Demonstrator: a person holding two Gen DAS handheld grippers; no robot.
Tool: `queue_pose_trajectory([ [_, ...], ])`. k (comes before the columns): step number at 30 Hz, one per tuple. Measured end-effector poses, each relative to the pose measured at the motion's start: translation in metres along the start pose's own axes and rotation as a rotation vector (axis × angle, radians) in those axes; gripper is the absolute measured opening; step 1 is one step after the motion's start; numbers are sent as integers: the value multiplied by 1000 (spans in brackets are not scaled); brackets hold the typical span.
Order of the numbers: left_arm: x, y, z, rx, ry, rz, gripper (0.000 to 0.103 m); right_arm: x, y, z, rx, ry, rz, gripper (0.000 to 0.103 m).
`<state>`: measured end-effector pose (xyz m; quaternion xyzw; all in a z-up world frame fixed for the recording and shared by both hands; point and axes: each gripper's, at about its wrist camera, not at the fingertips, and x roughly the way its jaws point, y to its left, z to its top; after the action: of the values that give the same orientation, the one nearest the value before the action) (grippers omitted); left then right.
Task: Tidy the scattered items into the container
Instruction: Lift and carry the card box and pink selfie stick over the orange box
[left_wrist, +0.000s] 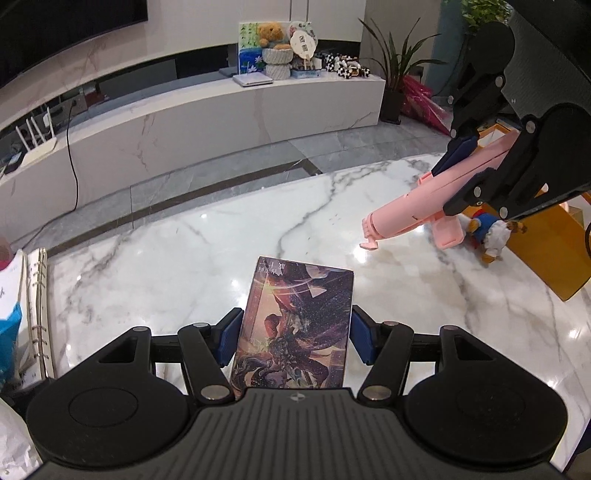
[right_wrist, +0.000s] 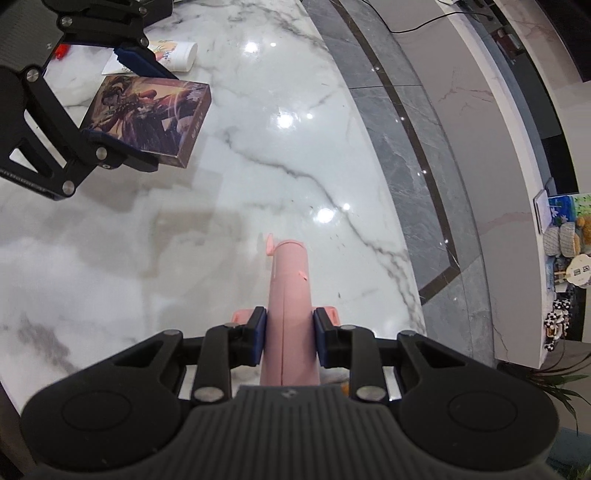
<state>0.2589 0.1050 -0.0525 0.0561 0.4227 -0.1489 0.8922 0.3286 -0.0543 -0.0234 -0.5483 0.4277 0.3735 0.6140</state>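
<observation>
While up in the air over the white marble table (left_wrist: 166, 266), holds one thing in each gripper. Squeezes a flat picture box (left_wrist: 295, 314) with the left gripper (left_wrist: 295, 336), blue pads pressed on the two long sides, near the back end. Points the box's long way straight ahead from the hand and tipped down toward the table, picture side up, far short end sticking out free. Pinches a pink toy gun (right_wrist: 290, 295) with the right gripper (right_wrist: 290, 332), shut tight on the fat round barrel. Points the barrel's long way ahead and down too, small end out front, handle part poking out to both sides just behind the pads. Touches the table with neither thing, going by the shadows below. Has the two things well apart, with lots of bare shiny table between and under them. Has a yellow container (left_wrist: 546, 251) off at the right, beside the right gripper, with a little duck toy (left_wrist: 487, 232) just next to its wall, under the pink gun. Has a ring binder (left_wrist: 37, 295) at the left table edge and a white tube (right_wrist: 181, 55) lying behind the box. Shows the rounded far table edge close ahead, then grey floor (left_wrist: 258, 155) and a long white bench (left_wrist: 221, 118) past it
</observation>
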Motion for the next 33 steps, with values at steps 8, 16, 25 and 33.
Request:
queue_pose_trajectory([
  [8, -26, -33, 19, 48, -63, -9, 70, -31, -8, -24, 24, -30, -36, 29],
  [16, -56, -71, 39, 117, -79, 14, 70, -75, -22, -66, 65, -62, -91, 29],
  [25, -91, -133, 83, 204, -142, 10, 70, -130, -42, -134, 157, -112, -160, 29],
  [33, -100, -204, 108, 296, -171, -16, 70, -160, -57, -206, 248, -129, -216, 29],
])
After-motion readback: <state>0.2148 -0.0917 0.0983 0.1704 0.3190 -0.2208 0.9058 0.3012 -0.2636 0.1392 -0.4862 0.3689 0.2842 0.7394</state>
